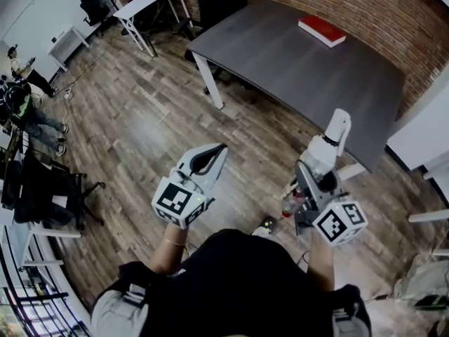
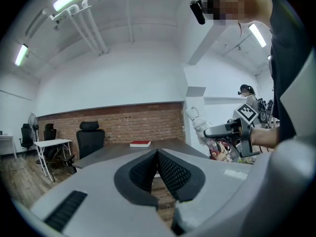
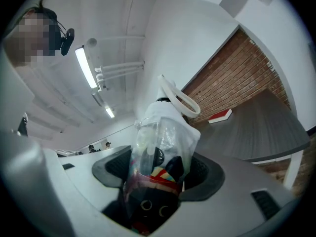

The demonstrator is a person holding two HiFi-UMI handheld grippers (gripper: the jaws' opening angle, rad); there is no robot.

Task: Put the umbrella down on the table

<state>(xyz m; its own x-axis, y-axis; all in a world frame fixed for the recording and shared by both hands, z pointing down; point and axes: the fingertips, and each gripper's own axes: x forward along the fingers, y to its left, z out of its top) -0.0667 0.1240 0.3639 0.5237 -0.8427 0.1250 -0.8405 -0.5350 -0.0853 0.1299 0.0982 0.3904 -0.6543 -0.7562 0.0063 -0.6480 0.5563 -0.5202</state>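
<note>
Umbrella: the folded umbrella (image 1: 321, 154) (image 3: 157, 149) is held in the air, clamped in the right gripper (image 1: 309, 187) (image 3: 159, 172). Its handle end points toward the table (image 1: 295, 69) (image 3: 256, 127), and it is not yet on the top.
Right gripper: the jaws are closed on the wrapped body, pads on both sides and the handle end sticking out past them.
Slip risk: the pads bear on a slick sleeve (image 3: 163, 132), not on the cloth, so the umbrella may slide inside it if it is tilted steeply.
Roll risk: the bundle is rounded, so once set flat and let go it may roll, and near the table edge it could drop to the floor (image 1: 140, 132).
Snag risk: the loop (image 3: 180, 98) hangs free at the tip and could catch on the edge as it comes in low.
Book risk: probably slight, as the book (image 1: 322, 30) lies far off at the table's back.
Sleeve: clear, crinkly and glossy, loose around the cloth.
Cloth: dark, with coloured stripes and ring marks, soft and bunched.
Handle: white, smooth, hard-looking plastic (image 1: 338, 126), with a thin white loop.
Left gripper: the left gripper (image 1: 214, 153) (image 2: 157, 154) has its jaws together on nothing, ribbed black pads touching, away from the umbrella.
Table: flat, matte dark grey top on white legs, broad and mostly bare.
Book: red, flat and rectangular.
Floor: wood planks with a slight sheen.
</note>
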